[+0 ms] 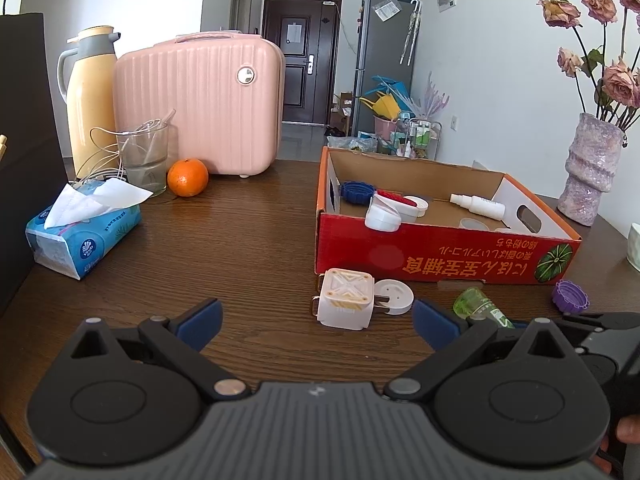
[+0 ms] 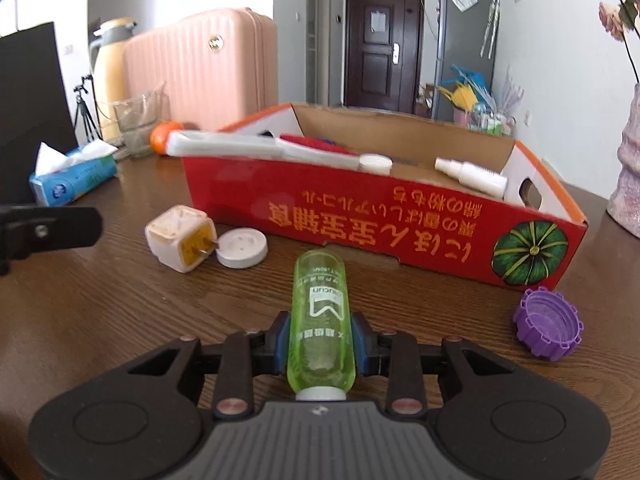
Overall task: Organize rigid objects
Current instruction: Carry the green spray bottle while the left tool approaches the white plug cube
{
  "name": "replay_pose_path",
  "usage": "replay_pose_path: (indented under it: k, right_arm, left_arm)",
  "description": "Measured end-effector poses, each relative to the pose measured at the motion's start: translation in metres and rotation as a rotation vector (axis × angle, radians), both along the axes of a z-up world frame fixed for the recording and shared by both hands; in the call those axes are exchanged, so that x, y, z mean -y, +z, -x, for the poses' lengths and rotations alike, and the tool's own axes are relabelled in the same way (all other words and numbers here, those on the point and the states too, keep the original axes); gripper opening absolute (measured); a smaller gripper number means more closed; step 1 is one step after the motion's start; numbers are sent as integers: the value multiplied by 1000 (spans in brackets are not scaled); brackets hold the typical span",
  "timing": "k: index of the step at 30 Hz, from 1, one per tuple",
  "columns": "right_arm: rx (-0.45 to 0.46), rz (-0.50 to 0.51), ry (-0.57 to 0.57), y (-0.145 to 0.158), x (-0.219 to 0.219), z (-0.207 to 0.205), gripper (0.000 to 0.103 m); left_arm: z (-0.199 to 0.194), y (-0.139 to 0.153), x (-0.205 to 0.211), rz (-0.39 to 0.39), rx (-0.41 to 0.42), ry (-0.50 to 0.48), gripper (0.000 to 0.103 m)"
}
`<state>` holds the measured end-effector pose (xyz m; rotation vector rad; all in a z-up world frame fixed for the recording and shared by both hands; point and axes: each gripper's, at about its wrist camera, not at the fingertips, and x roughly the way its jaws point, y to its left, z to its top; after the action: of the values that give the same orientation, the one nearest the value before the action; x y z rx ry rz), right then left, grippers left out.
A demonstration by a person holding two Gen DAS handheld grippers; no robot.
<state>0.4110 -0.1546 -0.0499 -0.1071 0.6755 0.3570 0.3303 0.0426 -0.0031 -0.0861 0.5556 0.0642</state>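
Note:
My right gripper (image 2: 321, 346) is shut on a clear green bottle (image 2: 321, 320), which points toward the red cardboard box (image 2: 400, 224). The green bottle (image 1: 478, 305) also shows at the right in the left wrist view. A white cube plug (image 1: 346, 300) and a white round cap (image 1: 394, 295) lie on the table before the box (image 1: 440, 252). A purple cap (image 2: 548, 330) sits to the right. My left gripper (image 1: 318, 322) stands open over the table, nothing between its blue pads. Inside the box lie a blue cap (image 1: 357, 191), white lids and a white spray bottle (image 1: 478, 204).
A tissue pack (image 1: 80, 236), an orange (image 1: 187, 178), a glass cup (image 1: 146, 158), a thermos (image 1: 90, 100) and a pink case (image 1: 200, 104) stand at the left and back. A vase (image 1: 592, 172) with dried roses stands at the right.

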Motion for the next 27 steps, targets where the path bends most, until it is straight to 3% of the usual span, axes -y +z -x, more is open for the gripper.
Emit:
replay_pose_path:
  k: [8, 27]
  right_arm:
    - [24, -21, -38, 2, 0, 1, 30]
    - [124, -151, -165, 30, 62, 19, 30]
  left_arm:
    - [-1, -1, 1, -2, -3, -1, 103]
    - [-24, -11, -3, -12, -40, 17, 103]
